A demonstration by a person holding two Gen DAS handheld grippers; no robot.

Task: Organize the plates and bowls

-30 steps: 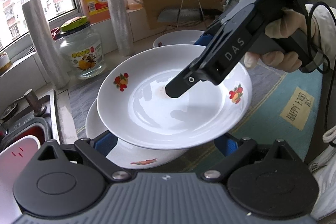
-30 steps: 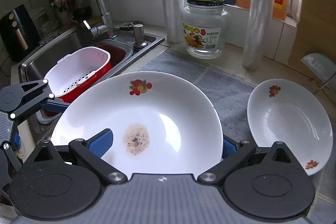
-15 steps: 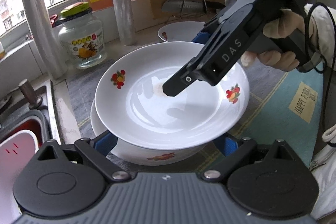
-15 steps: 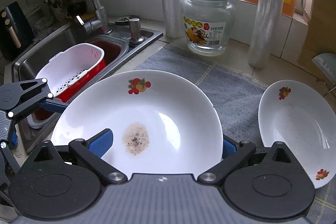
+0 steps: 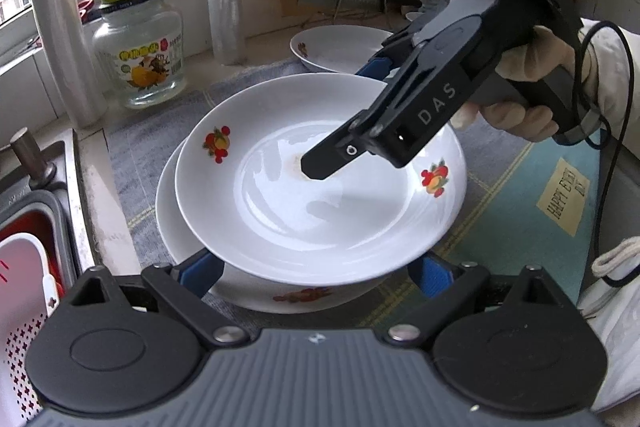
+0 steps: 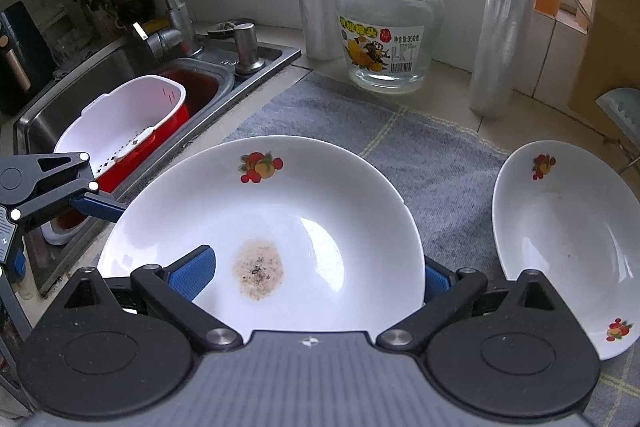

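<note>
The jaws of the left gripper (image 5: 316, 275) stood spread wide, their blue pads tucked under the near rim of the top plate (image 5: 320, 219), one at each side. I could not tell whether they pressed on anything. Between them, under that plate, lay a lower plate (image 5: 176, 219), its fruit-printed edge showing.

The jaws of the right gripper (image 6: 312, 275), held by a gloved hand (image 5: 528, 107), also gaped wide and gripped nothing. One pad hung over the plate's hollow, just beside a brownish stain (image 6: 258, 269); the other sat outside the rim. Both grippers pointed steeply down at the stack from opposite sides.

Beyond the right jaws, well apart to their right, a white bowl (image 6: 560, 247) rested on the grey cloth (image 6: 432, 155) covering the surface. Ahead of them stood a glass jar (image 6: 388, 27); off to their left was the sink (image 6: 60, 115).
</note>
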